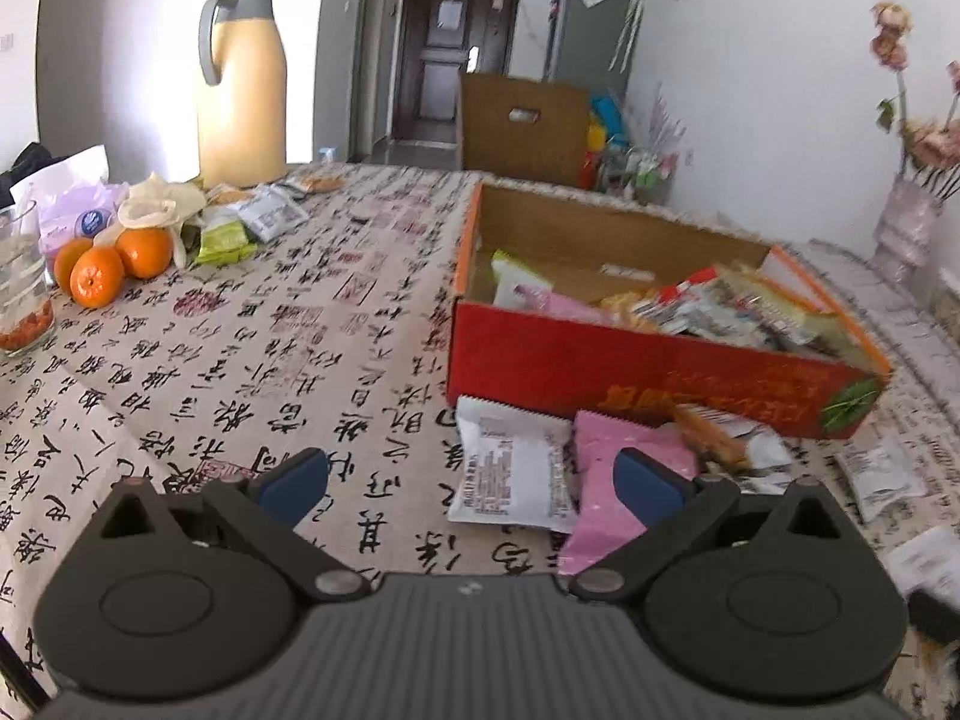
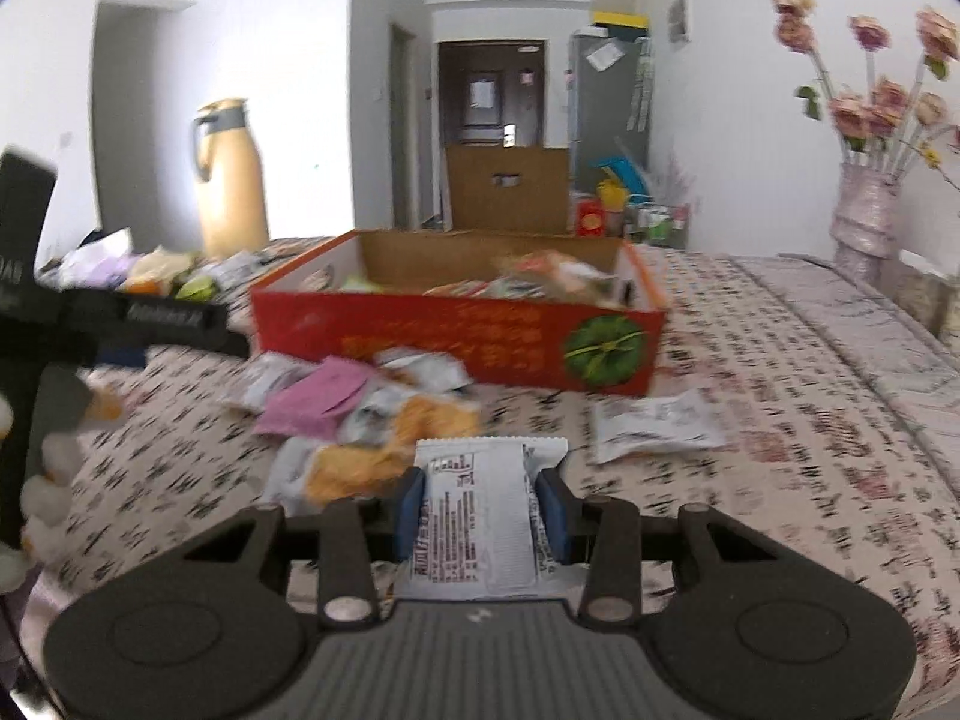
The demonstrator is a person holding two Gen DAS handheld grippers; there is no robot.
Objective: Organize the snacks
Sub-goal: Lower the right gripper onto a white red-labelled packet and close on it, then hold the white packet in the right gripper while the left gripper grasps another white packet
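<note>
Glossy plastic snack packets (image 2: pixel 489 510), printed cardboard box (image 1: pixel 630 360), cloth tablecloth (image 1: pixel 252 360).

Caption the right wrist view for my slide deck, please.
Right gripper clamps a white snack packet before the red box of snacks.

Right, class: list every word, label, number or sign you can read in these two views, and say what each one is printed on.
None can be quoted with confidence.
Tablecloth: large black brush-style Chinese characters, upside down, not legible.
Red box: gold characters on its front, blurred.
White packet in the right tool: fine print, too small.
White packet by the box: fine print, too small.
Left tool: white lettering, blurred.
</note>
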